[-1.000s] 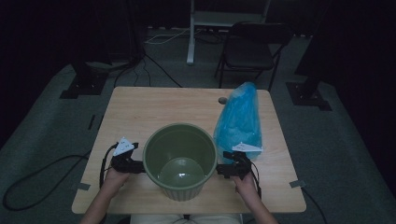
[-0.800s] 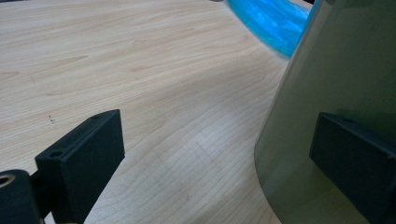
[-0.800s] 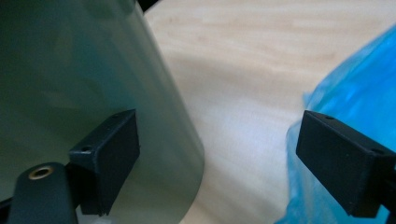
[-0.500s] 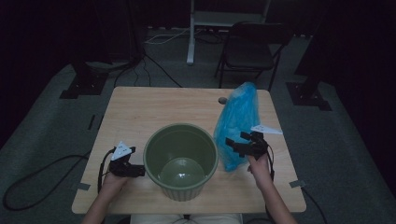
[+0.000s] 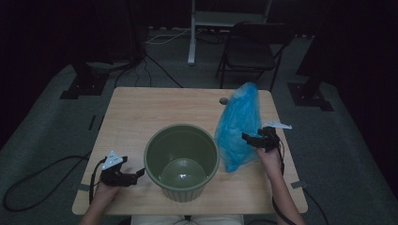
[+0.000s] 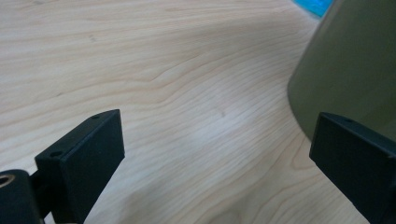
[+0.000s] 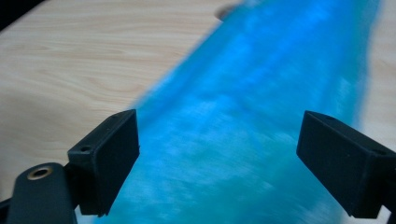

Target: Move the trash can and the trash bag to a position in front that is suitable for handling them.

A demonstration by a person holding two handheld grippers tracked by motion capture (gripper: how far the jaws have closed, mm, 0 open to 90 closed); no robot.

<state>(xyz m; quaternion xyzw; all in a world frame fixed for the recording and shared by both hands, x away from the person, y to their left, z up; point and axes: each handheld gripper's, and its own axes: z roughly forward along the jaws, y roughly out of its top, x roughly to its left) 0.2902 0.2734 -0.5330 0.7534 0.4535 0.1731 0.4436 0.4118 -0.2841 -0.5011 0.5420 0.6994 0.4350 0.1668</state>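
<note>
A green bucket (image 5: 181,159) stands empty at the front middle of the wooden table (image 5: 141,117). A blue plastic bag (image 5: 239,126) lies to its right, stretching toward the far edge. My right gripper (image 5: 248,137) is open at the bag's right side, and in the right gripper view the bag (image 7: 261,130) lies between and beyond the jaws. My left gripper (image 5: 139,172) is open just left of the bucket, low over the table. In the left gripper view the bucket wall (image 6: 355,60) rises by the right jaw, with bare wood between the jaws.
A small dark round spot (image 5: 223,101) sits on the table near the bag's far end. A folding chair (image 5: 251,51) and stand legs (image 5: 192,33) are on the floor beyond the table. Cables (image 5: 42,173) trail on the floor at left.
My right gripper left the bucket's right side and moved away from me to the bag's right side. My left gripper drew back slightly from the bucket.
</note>
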